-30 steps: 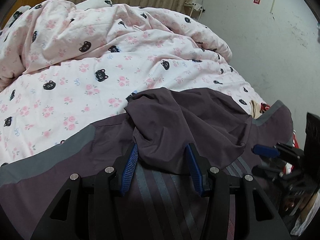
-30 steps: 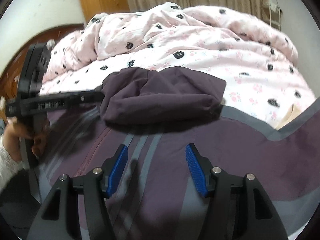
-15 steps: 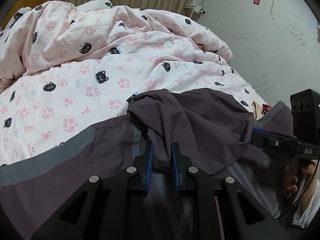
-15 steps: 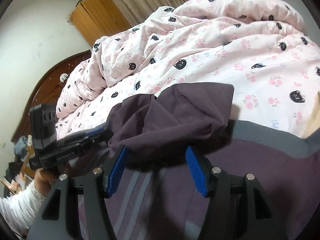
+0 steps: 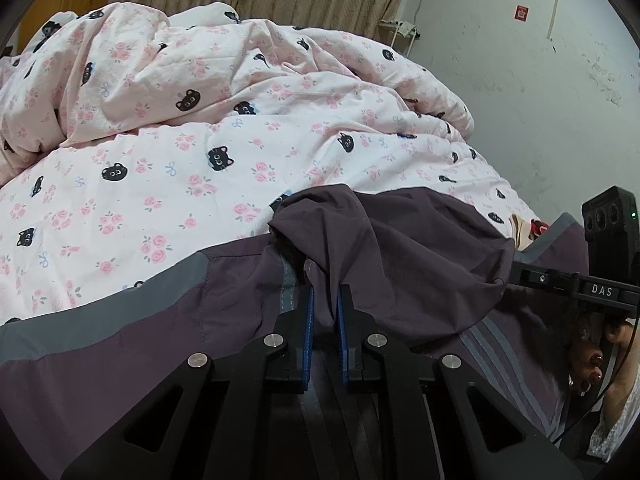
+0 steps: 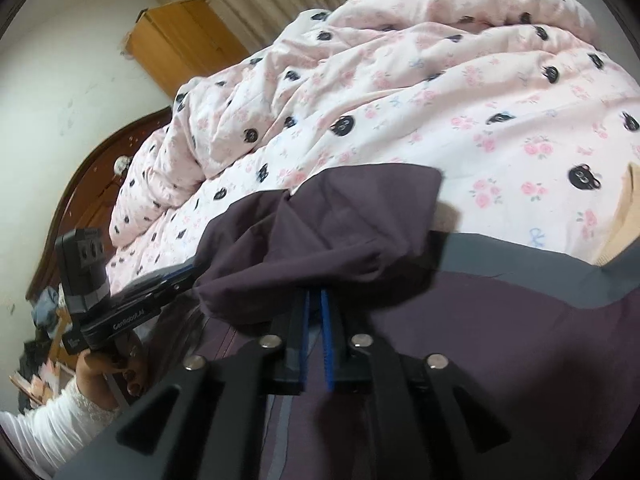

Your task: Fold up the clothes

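Observation:
A dark purple jacket (image 5: 120,332) with grey panels and grey stripes lies spread on the bed, its hood (image 5: 392,248) bunched on top. My left gripper (image 5: 325,300) is shut on the near edge of the hood, cloth pinched between its blue pads. In the right wrist view the same hood (image 6: 320,232) lies rumpled, and my right gripper (image 6: 316,300) is shut on its near hem. Each gripper shows in the other's view: the right one (image 5: 532,276) at the hood's right side, the left one (image 6: 176,276) at its left side.
A pink quilt (image 5: 200,120) printed with cat faces and roses is heaped behind the jacket. A white wall (image 5: 540,100) stands to the right, curtains at the back. A wooden wardrobe (image 6: 176,44) and dark headboard (image 6: 80,208) stand on the left. A hand (image 6: 120,372) holds the left gripper.
Both grippers went from open to shut on the hood's edge, the left first, then the right. The right gripper moved forward to the hood and tilted.

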Tool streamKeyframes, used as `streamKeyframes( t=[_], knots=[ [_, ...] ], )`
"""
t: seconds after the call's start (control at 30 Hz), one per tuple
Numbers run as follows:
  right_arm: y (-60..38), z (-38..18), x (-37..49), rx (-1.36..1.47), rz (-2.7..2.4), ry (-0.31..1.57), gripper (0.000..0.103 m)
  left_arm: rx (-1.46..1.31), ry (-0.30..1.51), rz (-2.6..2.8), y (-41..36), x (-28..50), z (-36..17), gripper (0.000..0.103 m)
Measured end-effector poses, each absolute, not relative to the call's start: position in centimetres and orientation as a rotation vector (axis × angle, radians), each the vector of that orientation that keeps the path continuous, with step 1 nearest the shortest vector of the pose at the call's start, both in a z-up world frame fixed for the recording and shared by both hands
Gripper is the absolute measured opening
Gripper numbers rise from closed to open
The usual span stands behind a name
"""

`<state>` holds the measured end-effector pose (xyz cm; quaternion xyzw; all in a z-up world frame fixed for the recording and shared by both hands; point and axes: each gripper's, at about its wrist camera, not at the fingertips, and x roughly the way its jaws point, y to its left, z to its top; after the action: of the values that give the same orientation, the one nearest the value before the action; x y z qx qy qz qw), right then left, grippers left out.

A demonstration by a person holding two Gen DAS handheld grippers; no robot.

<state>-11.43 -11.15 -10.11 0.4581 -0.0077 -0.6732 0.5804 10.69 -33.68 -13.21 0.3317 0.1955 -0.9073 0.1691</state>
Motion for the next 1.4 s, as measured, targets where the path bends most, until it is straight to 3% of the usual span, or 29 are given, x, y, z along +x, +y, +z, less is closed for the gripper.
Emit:
streamKeyframes(
  t=[0.13,0.2,0.4,0.5,0.67,0.77,0.83,0.97,1.03,1.4],
  knots=[
    [-10.6,-10.1,-12.3,1.09,-1.586,-0.066,0.042,0.893,0.559,-2.585,-33.8,11.1,-12.5,0.008],
    [-10.6,-10.0,-12.3,1.087,-1.597,-0.055,0.047,0.872,0.558,-2.59,-33.9,11.2,-12.2,0.007],
    [-11.1,-9.5,-12.3,1.112,-1.571,-0.061,0.05,0.855,0.57,-2.585,-34.3,11.4,-12.0,0.007],
    [-10.2,-9.0,-13.2,1.117,-1.603,-0.117,0.062,0.847,0.569,-2.585,-34.3,11.5,-11.9,0.007],
    [-9.3,-9.1,-14.7,1.167,-1.637,-0.173,0.062,0.846,0.566,-2.584,-34.3,11.5,-11.9,0.007],
    [-9.9,-9.6,-14.7,1.205,-1.627,-0.158,0.061,0.85,0.563,-2.583,-34.2,11.5,-11.9,0.007],
    [-10.2,-9.5,-14.6,1.205,-1.613,-0.162,0.046,0.856,0.563,-2.58,-34.2,11.5,-11.9,0.007],
    [-10.8,-9.3,-14.5,1.204,-1.585,-0.17,0.036,0.859,0.559,-2.574,-34.0,11.6,-12.0,0.007],
    [-11.1,-9.1,-14.5,1.203,-1.571,-0.174,0.018,0.858,0.56,-2.572,-34.0,11.7,-12.0,0.007],
    [-12.8,-7.4,-15.5,1.165,-1.518,-0.222,0.016,0.792,0.561,-2.583,-35.0,10.7,-9.9,0.007]
  ],
)
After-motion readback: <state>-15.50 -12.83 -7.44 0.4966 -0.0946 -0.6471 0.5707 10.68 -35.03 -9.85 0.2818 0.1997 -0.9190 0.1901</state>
